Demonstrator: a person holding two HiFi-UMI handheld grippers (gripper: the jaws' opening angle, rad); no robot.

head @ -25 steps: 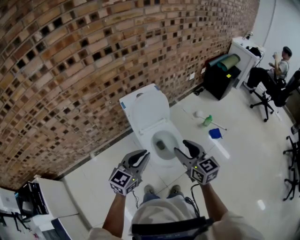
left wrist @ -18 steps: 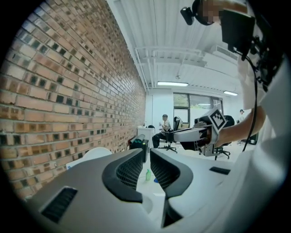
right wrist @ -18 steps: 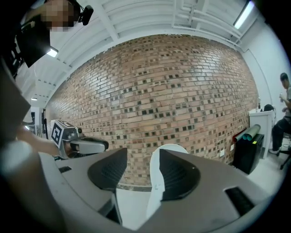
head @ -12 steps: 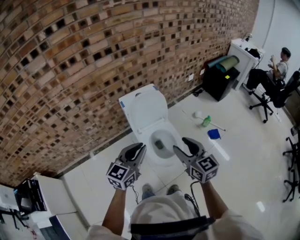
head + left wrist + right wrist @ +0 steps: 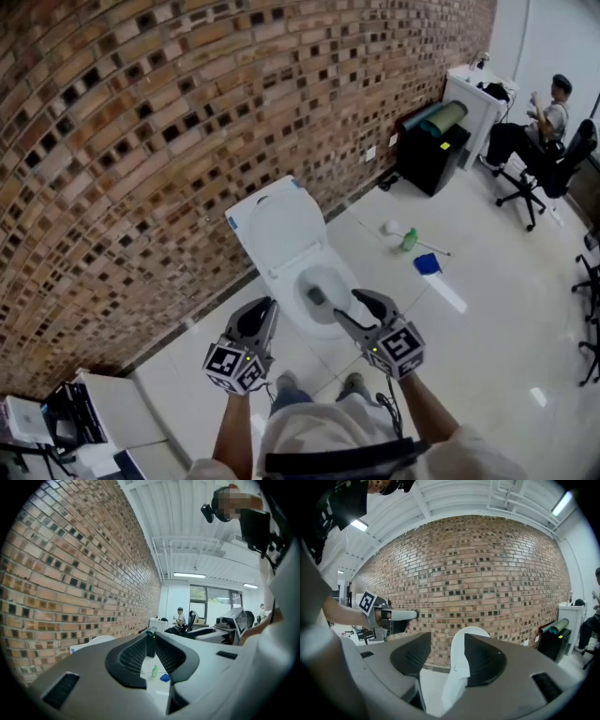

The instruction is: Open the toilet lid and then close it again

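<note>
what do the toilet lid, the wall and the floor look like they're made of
Toilet lid: smooth plain white, probably plastic, possibly ceramic.
Wall: rough brown brick, matte, with pale mortar joints and some dark bricks.
Floor: pale and glossy, likely polished tile; it shows bright light reflections.

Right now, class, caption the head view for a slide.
White ceramic toilet by brown brick wall, white oval lid raised; left tongs shut, right tongs open.

The glossy white tiled floor (image 5: pixel 497 328) carries the toilet (image 5: pixel 277 230). At its three o'clock lie a green bottle (image 5: pixel 409 241), a blue object (image 5: pixel 427 263) and a white strip (image 5: pixel 446 292) — all near one another. A black cabinet (image 5: pixel 429 155) stands at two o'clock.
</note>
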